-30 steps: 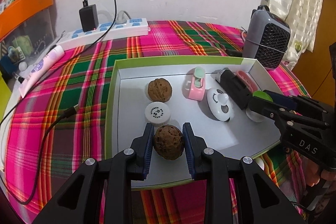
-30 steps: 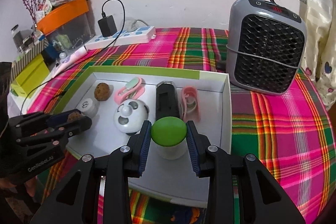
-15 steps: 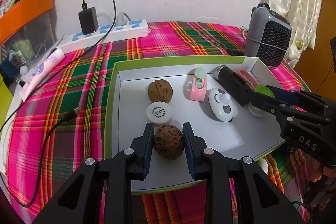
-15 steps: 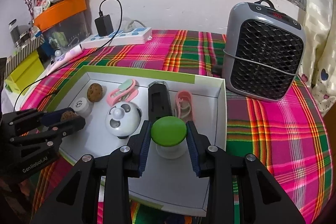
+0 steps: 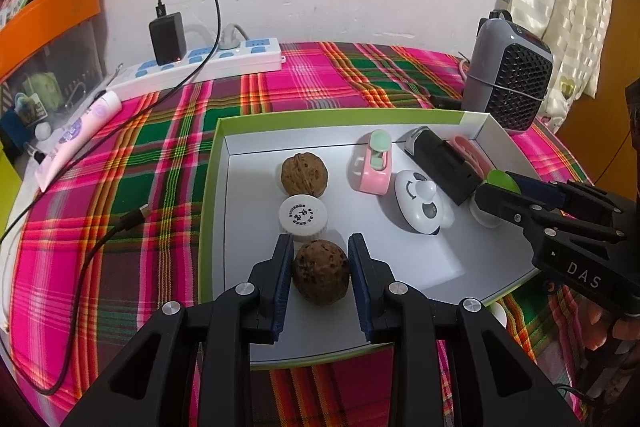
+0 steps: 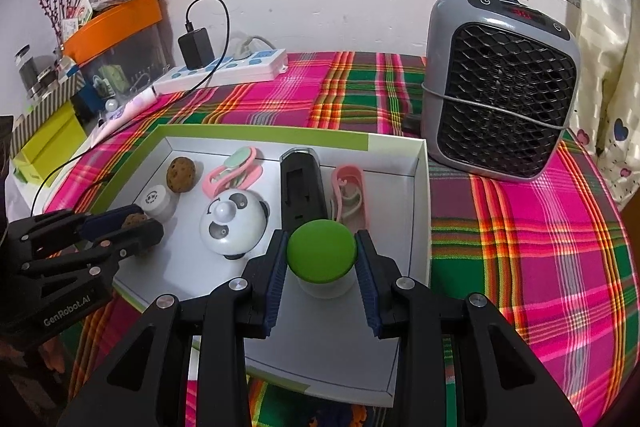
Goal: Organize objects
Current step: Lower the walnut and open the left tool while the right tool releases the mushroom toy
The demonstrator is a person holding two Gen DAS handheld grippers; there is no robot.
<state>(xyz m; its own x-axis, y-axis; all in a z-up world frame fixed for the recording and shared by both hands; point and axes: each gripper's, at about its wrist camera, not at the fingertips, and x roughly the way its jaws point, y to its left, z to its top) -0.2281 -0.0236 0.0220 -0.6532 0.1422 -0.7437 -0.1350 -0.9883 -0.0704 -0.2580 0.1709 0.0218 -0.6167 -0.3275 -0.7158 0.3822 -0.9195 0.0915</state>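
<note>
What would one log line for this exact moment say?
left claw: shut on walnut | right claw: shut on green-capped jar | both over white tray

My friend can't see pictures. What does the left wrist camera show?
The left gripper is shut on a brown walnut inside a white tray on a plaid tablecloth. Another walnut, a white-lidded jar and a panda toy sit beyond.
</note>
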